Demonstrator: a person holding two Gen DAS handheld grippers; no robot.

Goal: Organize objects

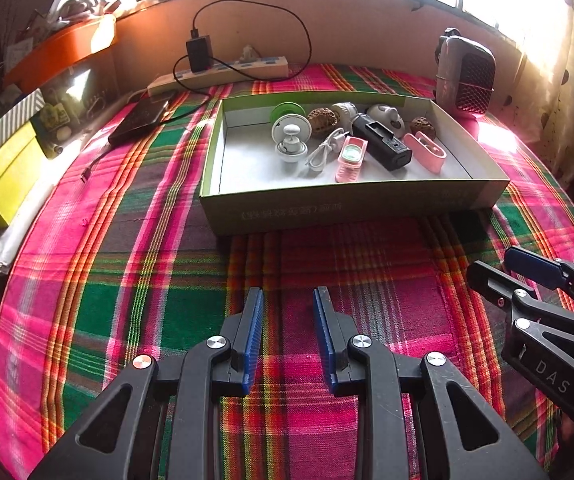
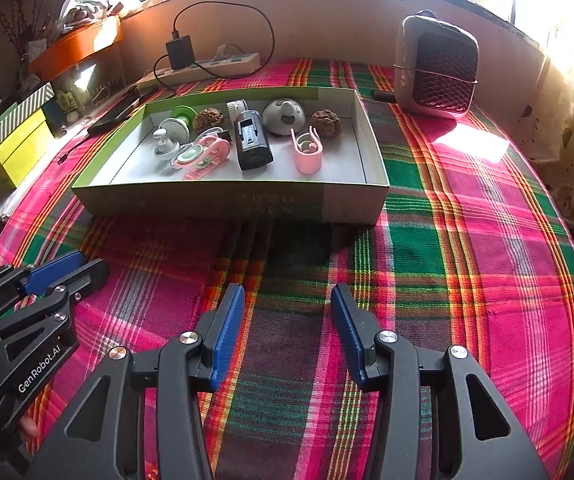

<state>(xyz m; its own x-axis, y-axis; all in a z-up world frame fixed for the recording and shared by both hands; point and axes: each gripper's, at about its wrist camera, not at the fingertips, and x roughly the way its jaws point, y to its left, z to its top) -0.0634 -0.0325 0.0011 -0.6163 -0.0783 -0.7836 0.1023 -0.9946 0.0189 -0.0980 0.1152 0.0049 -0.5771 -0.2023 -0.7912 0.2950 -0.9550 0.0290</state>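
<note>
While both claws hang over bare plaid cloth, nothing is gripped.
Left claw (image 1: 288, 300): jaws partly apart, nothing between the blue pads, over the near edge of the bench.
Right claw (image 2: 287, 296): jaws set wider than the left's, also empty, just beside the left claw.
Bench (image 1: 107, 280): covered in a pink, green and orange plaid cloth.
Box (image 2: 227, 200): shallow, green-walled cardboard, open-topped, sits mid-bench ahead of both claws, well apart from them.
Box contents: black rectangular gadget (image 2: 251, 142) near the middle; pink clip (image 2: 308, 154) just to its right; two walnuts (image 2: 327, 121) along the back wall; white round gadget (image 2: 167, 136) and green disc (image 2: 183, 113) at the left end; a white cable (image 1: 323, 152) and a pink-and-green item (image 1: 351, 158) between.
Heater (image 2: 435, 68): stands at the far right corner of the bench.
Power strip (image 2: 203, 68): along the far edge, black charger plugged in.
Yellow boxes (image 2: 19, 148): off the left edge.
</note>
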